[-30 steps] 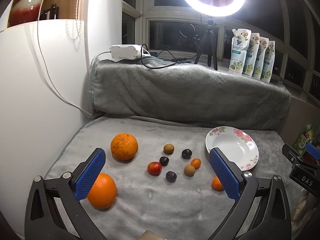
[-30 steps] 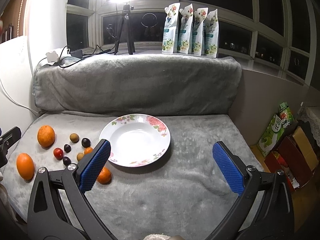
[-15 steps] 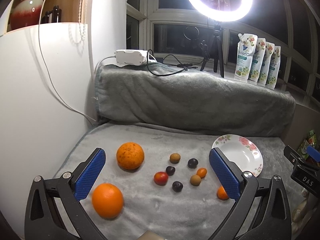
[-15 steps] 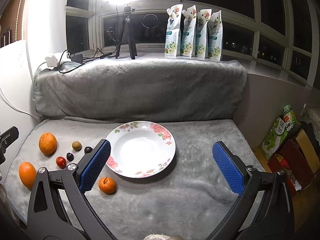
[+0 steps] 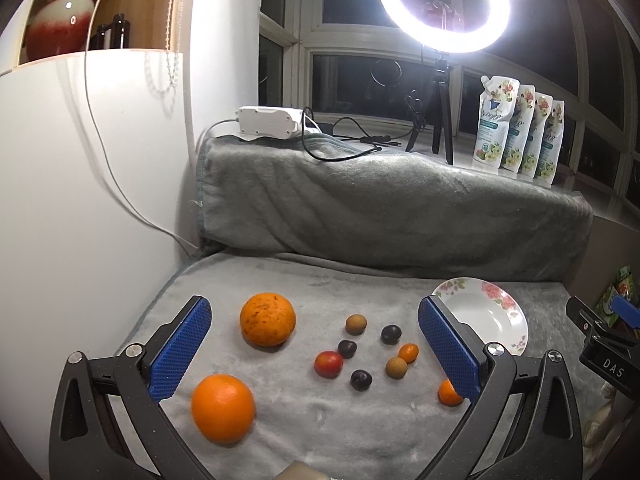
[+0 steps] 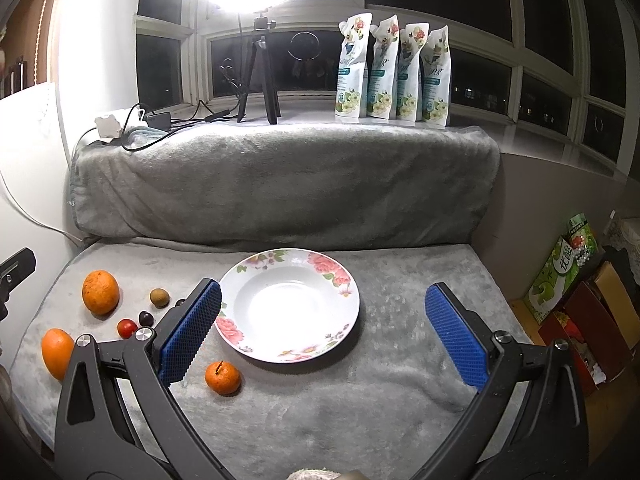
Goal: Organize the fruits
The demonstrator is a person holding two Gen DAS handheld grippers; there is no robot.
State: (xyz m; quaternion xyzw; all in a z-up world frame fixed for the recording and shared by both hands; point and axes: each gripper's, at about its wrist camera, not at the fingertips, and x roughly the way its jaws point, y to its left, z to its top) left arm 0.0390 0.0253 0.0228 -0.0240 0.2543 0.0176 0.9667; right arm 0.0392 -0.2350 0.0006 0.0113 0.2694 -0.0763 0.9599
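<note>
Nothing is held. The left hand-held gripper (image 5: 314, 354) is spread wide above the fruit; the right hand-held gripper (image 6: 322, 332) is likewise spread, framing the flowered plate (image 6: 340, 276), which is seen bare, no fruit in it.

All fruit is laid on the grey blanket (image 5: 320, 432), left of the plate. Two large pieces are noted: a speckled orange (image 5: 267, 319) farther back and a smooth orange (image 5: 223, 407) nearer, well apart from each other. Between them and the plate a loose cluster is scattered: a red cherry tomato (image 5: 328, 364), three dark grape-like fruits (image 5: 391, 334), two brown longan-like fruits (image 5: 355, 324), a kumquat (image 5: 409, 352). A small mandarin (image 6: 223, 377) with a stem is set just beside the plate's near rim.

Handling, as judged:
- Oranges: firm, fairly heavy, round; best taken across the widest middle, pads level, or they may roll out.
- Tomato and dark fruits: soft, smooth-skinned, easily bruised or squirted out; a light, centred squeeze is called for.
- Brown fruits: light, probably thin-shelled.
- Mandarin: loose, yielding peel; sides to be gripped, stem avoided.
- Plate: looks ceramic, breakable; fruit is better lowered than dropped.
- Plush blanket: rolling is damped somewhat.
</note>
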